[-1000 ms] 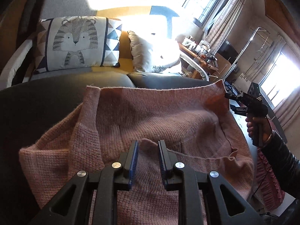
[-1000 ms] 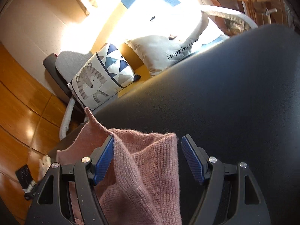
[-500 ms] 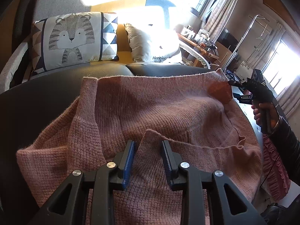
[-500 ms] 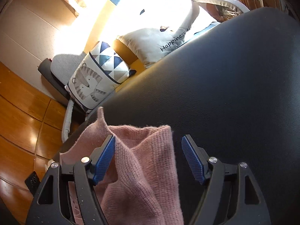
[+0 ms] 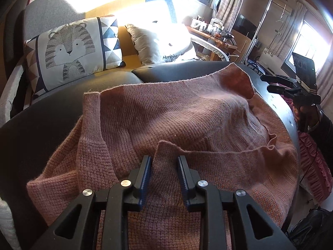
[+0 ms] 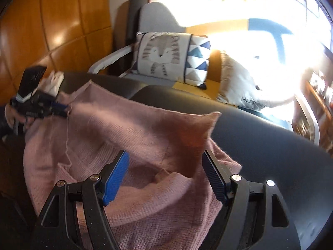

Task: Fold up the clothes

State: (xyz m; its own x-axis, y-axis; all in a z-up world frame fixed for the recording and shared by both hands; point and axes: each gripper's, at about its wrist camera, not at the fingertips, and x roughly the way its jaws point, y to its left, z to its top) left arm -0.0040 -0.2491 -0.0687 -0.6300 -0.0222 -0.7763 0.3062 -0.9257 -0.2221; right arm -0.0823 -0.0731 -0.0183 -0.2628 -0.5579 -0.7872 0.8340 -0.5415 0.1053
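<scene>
Pink knitted sweater [image 5: 177,120], one only, lies spread on the black leather table [image 5: 41,112]. Left gripper [image 5: 164,166] pinches a fold; right gripper [image 6: 165,166] gapes wide above it. Two printed cushions [image 5: 72,52] sit behind

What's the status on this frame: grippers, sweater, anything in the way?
Left gripper shut on a raised fold of the pink sweater. Right gripper open above sweater, nothing held. Sweater spread, partly folded, on the dark table. No obstruction seen.

We're in a home living room: a sofa [image 5: 62,10] carries a tiger-print cushion [image 5: 70,50] and a white pillow [image 5: 162,41]. Curtained windows [image 5: 308,41] pour sunlight over a cluttered wooden side table [image 5: 216,35].
</scene>
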